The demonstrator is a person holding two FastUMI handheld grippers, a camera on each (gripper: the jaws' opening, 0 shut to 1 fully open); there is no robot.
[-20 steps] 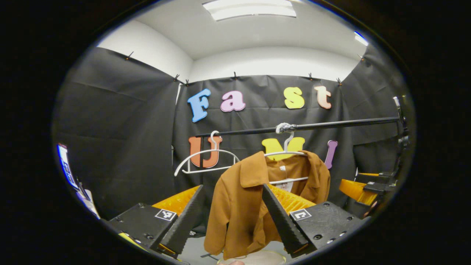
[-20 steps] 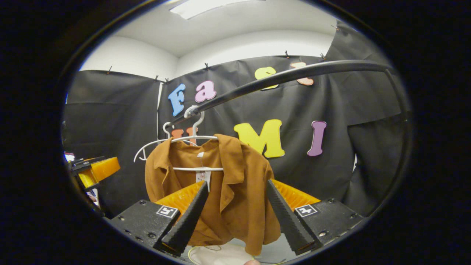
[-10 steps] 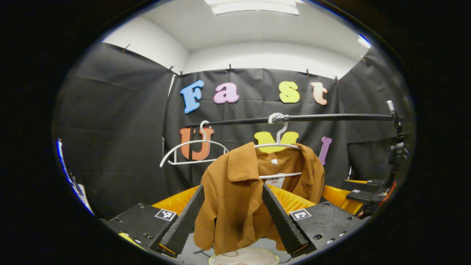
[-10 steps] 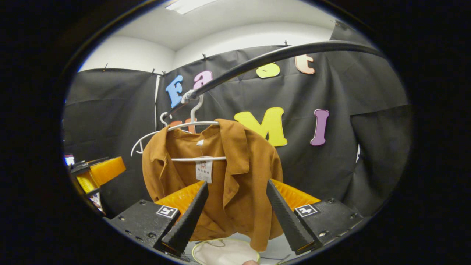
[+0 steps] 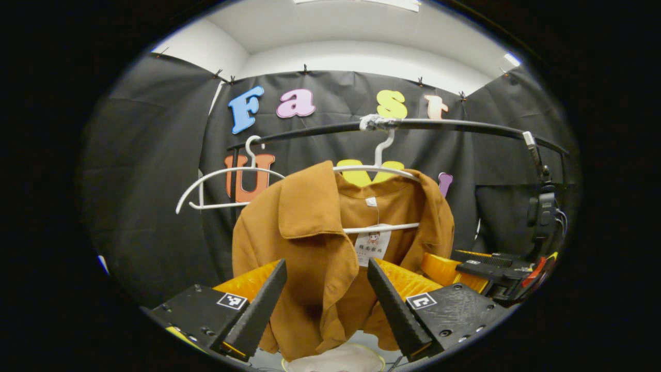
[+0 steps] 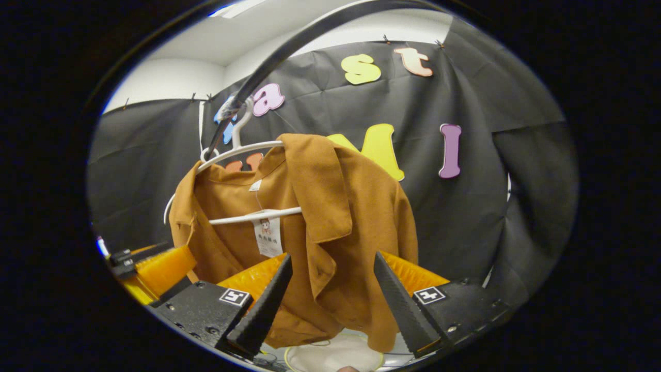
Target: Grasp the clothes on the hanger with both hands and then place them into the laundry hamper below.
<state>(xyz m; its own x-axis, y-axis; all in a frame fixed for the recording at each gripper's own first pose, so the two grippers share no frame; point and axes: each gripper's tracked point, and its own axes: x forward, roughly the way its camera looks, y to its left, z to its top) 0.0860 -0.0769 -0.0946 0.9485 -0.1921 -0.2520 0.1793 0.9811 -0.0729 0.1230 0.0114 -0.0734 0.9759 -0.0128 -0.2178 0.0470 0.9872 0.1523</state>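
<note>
The laundry hamper [image 5: 335, 360] below shows me just a pale rim, cut off at the bottom edge. A brown collared jacket [image 5: 330, 258] hangs open-fronted on a white hanger [image 5: 379, 168] from the black rail [image 5: 454, 125], beside an empty white hanger [image 5: 222, 181]. My left gripper [image 5: 326, 297] and right gripper [image 6: 330, 294] are both spread wide, each framing the jacket front; I cannot tell whether either touches it.
</note>
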